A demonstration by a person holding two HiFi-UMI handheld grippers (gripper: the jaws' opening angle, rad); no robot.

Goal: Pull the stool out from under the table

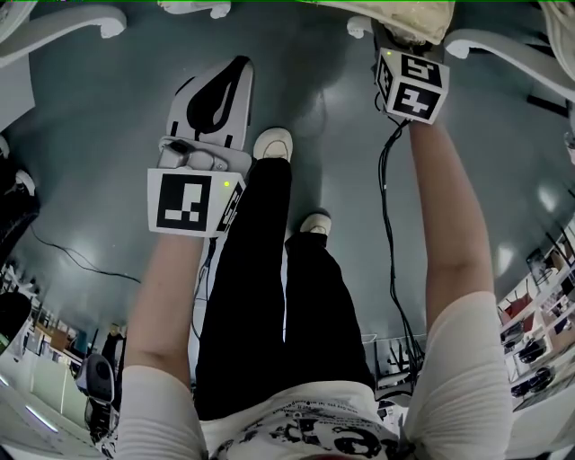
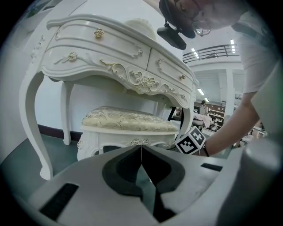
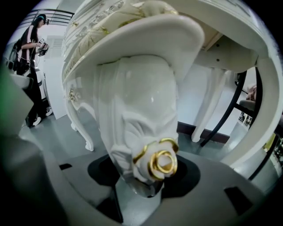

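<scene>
The white carved stool (image 2: 128, 119), with its cream patterned cushion, stands under the ornate white dressing table (image 2: 110, 57). My right gripper (image 3: 143, 176) is at the stool's front corner. Its jaws stand wide, and the carved leg (image 3: 137, 128) with a gold rose (image 3: 161, 161) fills the gap and touches both sides. In the head view the right gripper (image 1: 402, 49) reaches under the cushion's edge (image 1: 404, 16). My left gripper (image 1: 216, 99) hangs over the floor short of the stool, shut and empty; the left gripper view shows its jaws (image 2: 141, 152) meeting in a thin line.
The table's curved front legs (image 1: 63, 27) (image 1: 503, 45) flank the stool. The wearer's white shoes (image 1: 272, 144) stand between the grippers, and a black cable (image 1: 391, 234) runs down from the right gripper. A black chair frame (image 3: 239, 101) stands to the right, and a person (image 3: 31, 39) stands far left.
</scene>
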